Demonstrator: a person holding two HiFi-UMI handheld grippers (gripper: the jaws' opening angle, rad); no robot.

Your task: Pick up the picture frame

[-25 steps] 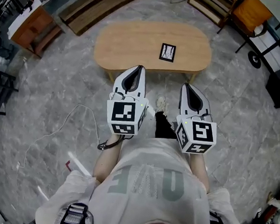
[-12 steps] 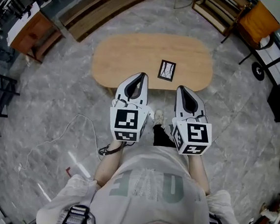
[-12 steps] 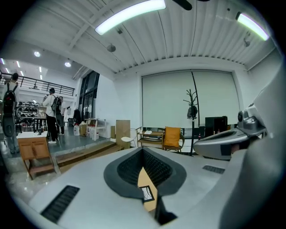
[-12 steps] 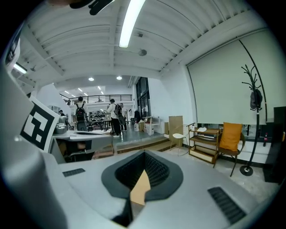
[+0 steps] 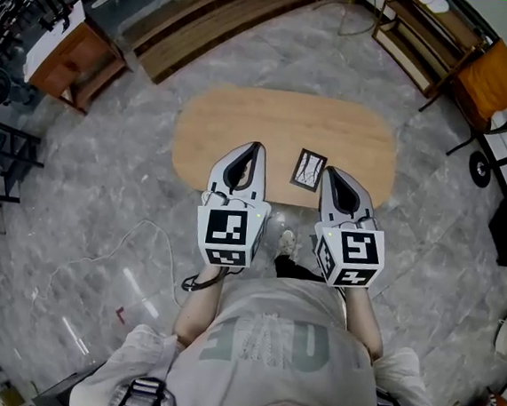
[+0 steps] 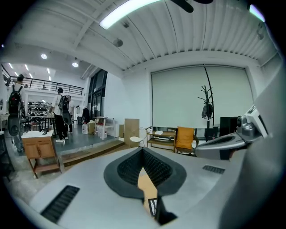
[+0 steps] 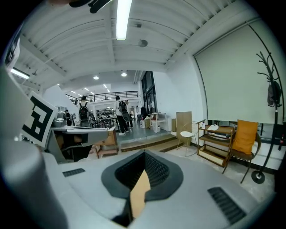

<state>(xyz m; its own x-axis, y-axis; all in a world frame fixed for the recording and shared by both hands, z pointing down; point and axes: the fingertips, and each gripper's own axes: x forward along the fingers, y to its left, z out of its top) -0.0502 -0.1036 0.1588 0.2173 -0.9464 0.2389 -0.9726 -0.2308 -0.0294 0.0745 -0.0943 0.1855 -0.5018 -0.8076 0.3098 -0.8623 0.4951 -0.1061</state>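
Observation:
A small black picture frame (image 5: pixel 308 170) with a white picture lies flat on the oval wooden table (image 5: pixel 243 125), near its front edge. My left gripper (image 5: pixel 256 145) is shut and empty, its tip over the table just left of the frame. My right gripper (image 5: pixel 327 171), also shut and empty, points at the frame's right edge from close by. In the left gripper view the jaws (image 6: pixel 143 150) meet at the tip, and a sliver of table (image 6: pixel 146 188) and frame (image 6: pixel 153 207) shows below. The right gripper view shows its jaws (image 7: pixel 144 154) together over bare table (image 7: pixel 139 194).
Grey marble floor surrounds the table. A wooden desk (image 5: pixel 71 55) stands at the far left, a long wooden step (image 5: pixel 209 19) behind the table, a low shelf unit (image 5: pixel 430 36) and an orange chair (image 5: pixel 493 78) at the far right. A thin cable (image 5: pixel 97 254) lies on the floor at left.
The person has walked up to the table. Both grippers came forward from above the floor to over the table's front edge, and the frame now lies between their tips.

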